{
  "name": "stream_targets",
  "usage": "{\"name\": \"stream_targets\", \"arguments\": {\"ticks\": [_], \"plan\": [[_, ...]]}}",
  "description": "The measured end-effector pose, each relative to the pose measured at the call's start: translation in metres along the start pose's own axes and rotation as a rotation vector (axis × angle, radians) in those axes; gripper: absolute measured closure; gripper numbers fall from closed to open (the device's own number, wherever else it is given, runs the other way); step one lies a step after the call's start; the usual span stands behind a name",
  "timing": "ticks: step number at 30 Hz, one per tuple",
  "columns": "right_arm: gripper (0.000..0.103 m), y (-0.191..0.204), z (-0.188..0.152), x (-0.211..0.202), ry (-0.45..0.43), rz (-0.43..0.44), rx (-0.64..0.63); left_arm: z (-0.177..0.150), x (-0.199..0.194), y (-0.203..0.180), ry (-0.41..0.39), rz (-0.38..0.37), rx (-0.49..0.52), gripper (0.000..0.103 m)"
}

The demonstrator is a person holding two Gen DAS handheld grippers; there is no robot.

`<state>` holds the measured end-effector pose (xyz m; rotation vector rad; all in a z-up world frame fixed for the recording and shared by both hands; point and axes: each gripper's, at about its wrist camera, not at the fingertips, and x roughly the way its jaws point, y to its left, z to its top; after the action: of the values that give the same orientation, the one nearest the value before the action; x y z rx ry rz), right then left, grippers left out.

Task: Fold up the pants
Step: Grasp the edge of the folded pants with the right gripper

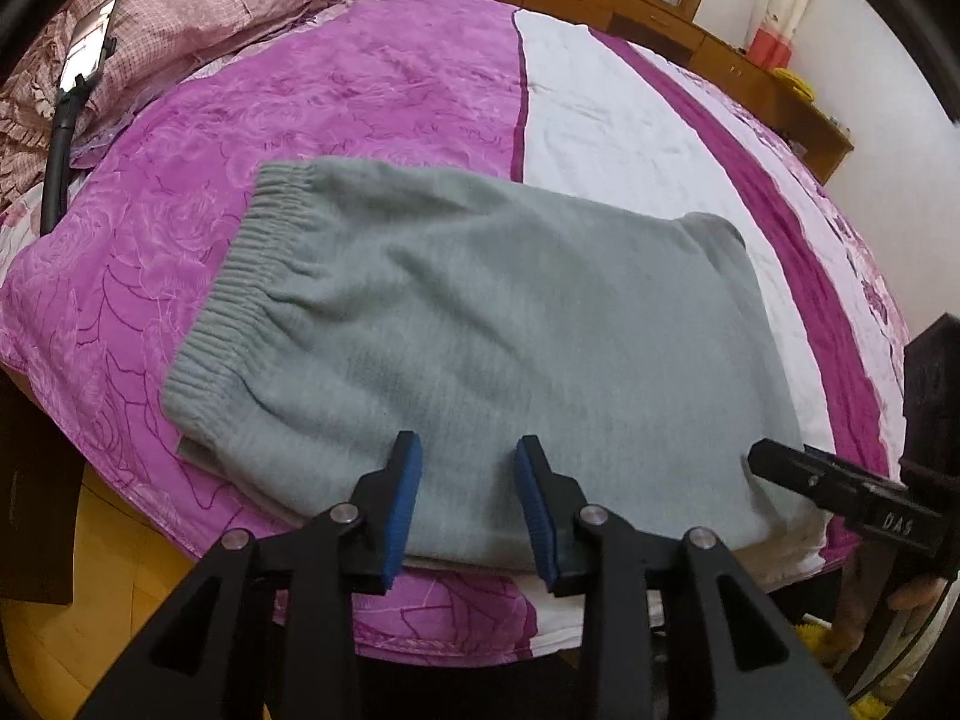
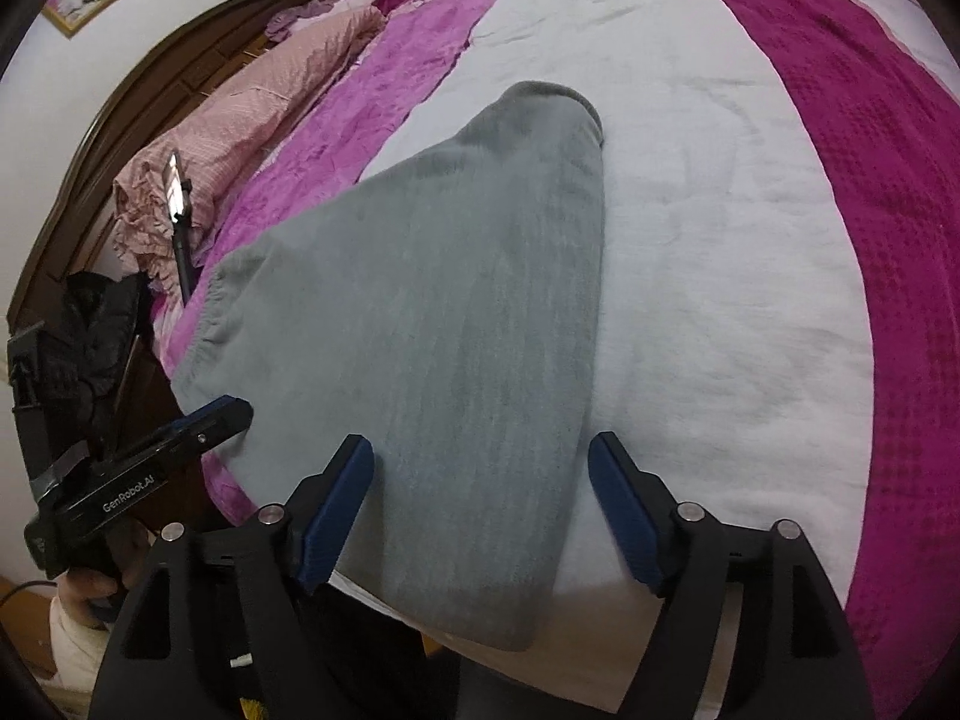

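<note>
Grey pants (image 1: 480, 312) lie folded flat on the bed, with the ribbed waistband (image 1: 252, 276) at the left. My left gripper (image 1: 468, 444) stands open over their near edge, blue pads apart and nothing pinched. At the pants' near right corner, the right gripper (image 1: 759, 459) comes in from the side. In the right wrist view the pants (image 2: 450, 300) stretch away from me. My right gripper (image 2: 480, 443) is open wide with the near end of the fabric lying between its fingers, pads clear of it. The left gripper (image 2: 237, 411) sits at the pants' left edge.
The bed cover (image 1: 360, 90) has purple, white and magenta stripes. A phone on a stand (image 1: 90, 42) rises at the bed's left side by a pink quilt (image 1: 198, 6). A dark headboard (image 2: 120, 90) and a wooden cabinet (image 1: 660, 6) border the bed. The bed's near edge drops to a wood floor (image 1: 120, 570).
</note>
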<state>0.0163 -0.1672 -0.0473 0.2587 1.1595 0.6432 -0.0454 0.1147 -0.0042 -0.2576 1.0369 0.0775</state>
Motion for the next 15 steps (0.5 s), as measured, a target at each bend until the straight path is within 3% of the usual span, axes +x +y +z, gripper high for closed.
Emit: {"name": "stream_targets", "arguments": {"ticks": [5, 7, 9, 12, 15], "plan": [[0.036, 0.004, 0.000, -0.002, -0.028, 0.005, 0.006, 0.000, -0.001, -0.002, -0.002, 0.009, 0.012, 0.064], [0.047, 0.001, 0.001, -0.004, -0.034, 0.021, 0.031, 0.000, -0.001, -0.003, -0.001, 0.010, 0.015, 0.064], [0.074, -0.003, 0.002, -0.005, -0.027, 0.012, 0.053, 0.000, -0.001, -0.003, -0.001, 0.010, 0.014, 0.063], [0.088, -0.006, 0.004, -0.011, -0.035, 0.045, 0.073, 0.000, -0.003, -0.003, 0.000, 0.009, 0.010, 0.063], [0.092, 0.003, 0.008, -0.022, -0.065, 0.051, 0.034, 0.000, -0.009, -0.004, -0.010, 0.002, 0.003, 0.063]]}}
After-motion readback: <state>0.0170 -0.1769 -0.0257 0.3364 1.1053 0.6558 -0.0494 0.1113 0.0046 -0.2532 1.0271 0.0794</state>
